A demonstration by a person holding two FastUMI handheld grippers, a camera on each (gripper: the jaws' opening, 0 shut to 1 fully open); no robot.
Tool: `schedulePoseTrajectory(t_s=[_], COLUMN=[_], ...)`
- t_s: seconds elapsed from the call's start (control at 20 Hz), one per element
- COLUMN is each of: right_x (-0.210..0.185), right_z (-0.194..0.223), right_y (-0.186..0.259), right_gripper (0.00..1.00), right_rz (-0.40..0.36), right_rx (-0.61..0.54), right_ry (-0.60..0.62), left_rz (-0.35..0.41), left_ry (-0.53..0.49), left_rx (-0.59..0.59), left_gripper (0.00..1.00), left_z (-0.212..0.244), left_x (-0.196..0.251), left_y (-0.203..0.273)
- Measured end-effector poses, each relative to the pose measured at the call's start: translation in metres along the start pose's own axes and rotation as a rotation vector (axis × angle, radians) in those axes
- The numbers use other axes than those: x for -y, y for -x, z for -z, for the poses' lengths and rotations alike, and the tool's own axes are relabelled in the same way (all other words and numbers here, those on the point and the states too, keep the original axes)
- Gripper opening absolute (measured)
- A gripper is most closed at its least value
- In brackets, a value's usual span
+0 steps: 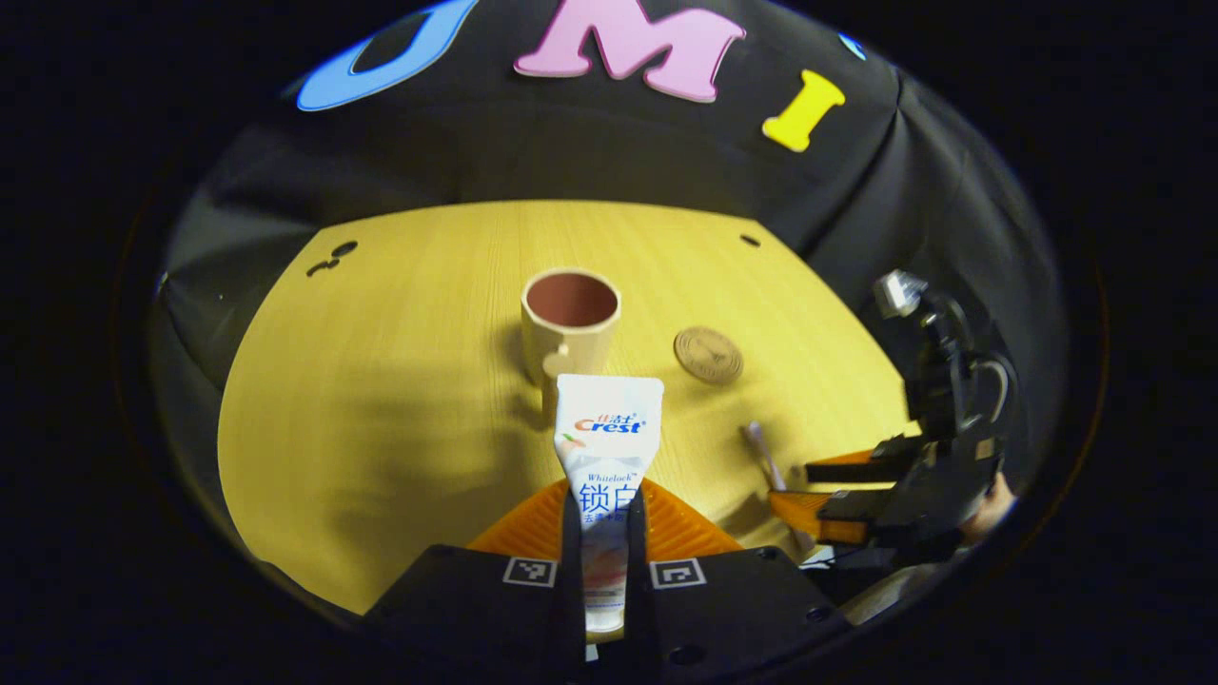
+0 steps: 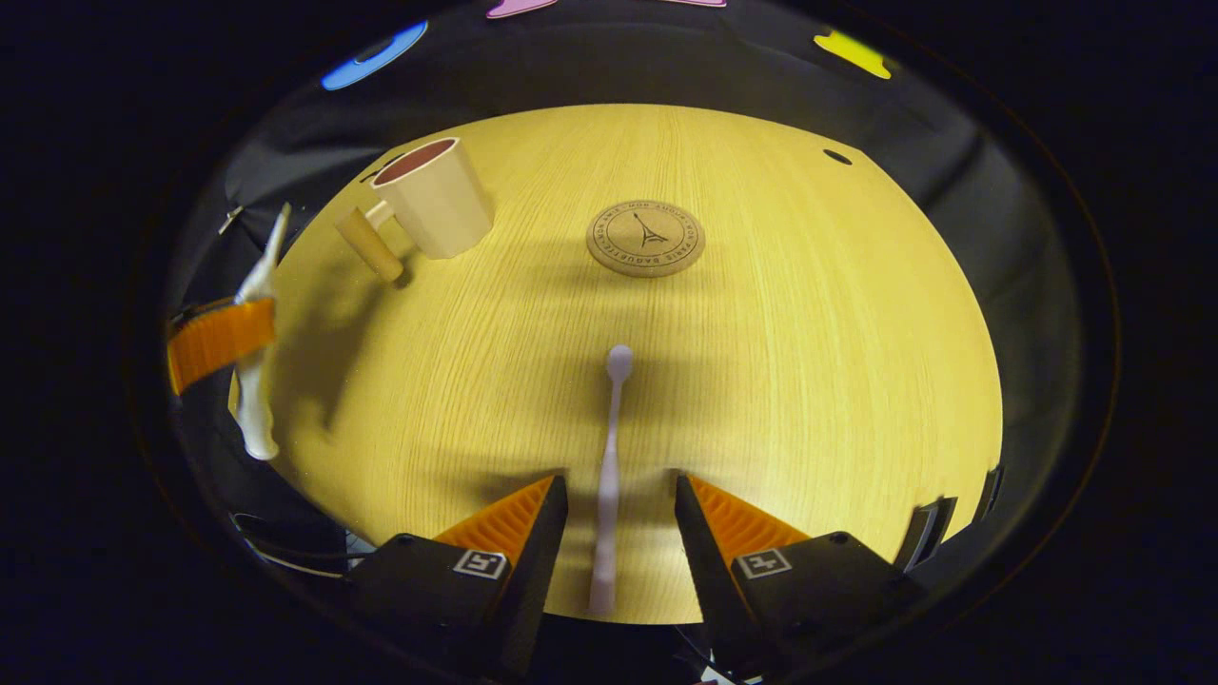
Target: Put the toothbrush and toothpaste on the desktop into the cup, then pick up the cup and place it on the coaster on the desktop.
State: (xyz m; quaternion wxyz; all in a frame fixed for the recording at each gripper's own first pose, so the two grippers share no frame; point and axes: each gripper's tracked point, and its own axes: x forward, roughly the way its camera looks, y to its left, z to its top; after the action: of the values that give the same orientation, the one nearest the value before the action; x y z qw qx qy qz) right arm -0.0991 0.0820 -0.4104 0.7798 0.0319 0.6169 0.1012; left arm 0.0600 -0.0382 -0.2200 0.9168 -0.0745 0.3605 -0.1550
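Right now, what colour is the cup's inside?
Reddish-brown inside the cream ceramic cup; clearest in the left gripper view.

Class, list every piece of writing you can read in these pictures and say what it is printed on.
"Crest": on the toothpaste, held in the left tongs.
Smaller print below it: too small to read.
Ring of letters on the coaster: too blurred to read.

Pale wooden table, dark spots, perhaps holes, near its far edge.
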Motion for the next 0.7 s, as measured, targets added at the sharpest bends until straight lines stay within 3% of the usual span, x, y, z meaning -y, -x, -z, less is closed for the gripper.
schedulePoseTrajectory(t_s=[0.05, 0.35, 0.4, 0.6, 0.65, 0.7], right_x=[-0.002, -0.006, -0.005, -0.006, -0.006, -0.006], right_z=[0.000, -0.010, -0.011, -0.011, -0.012, -0.012], right_y=[-0.003, -0.011, -0.011, -0.010, -0.010, -0.010], right_gripper=[0.68, 0.46, 0.31, 0.22, 0.11, 0.09], right_rz=[0.004, 0.032, 0.036, 0.037, 0.031, 0.022], right_rx=[-0.015, -0.051, -0.053, -0.055, -0.045, -0.036], right_ry=[-0.003, -0.016, -0.027, -0.028, -0.022, -0.023], left_rz=[0.027, 0.103, 0.112, 0.142, 0.147, 0.154], left_ry=[0.017, 0.062, 0.048, -0.010, -0.013, -0.010], left_rx=[0.062, 0.361, 0.389, 0.444, 0.442, 0.440], left_gripper=[0.21, 0.21, 0.21, 0.21, 0.21, 0.21], left_z=[-0.020, -0.146, -0.160, -0.193, -0.194, -0.197], left_x=[0.001, -0.019, -0.019, -0.013, -0.012, -0.012], left_y=[0.010, 0.064, 0.069, 0.038, 0.026, 0.016])
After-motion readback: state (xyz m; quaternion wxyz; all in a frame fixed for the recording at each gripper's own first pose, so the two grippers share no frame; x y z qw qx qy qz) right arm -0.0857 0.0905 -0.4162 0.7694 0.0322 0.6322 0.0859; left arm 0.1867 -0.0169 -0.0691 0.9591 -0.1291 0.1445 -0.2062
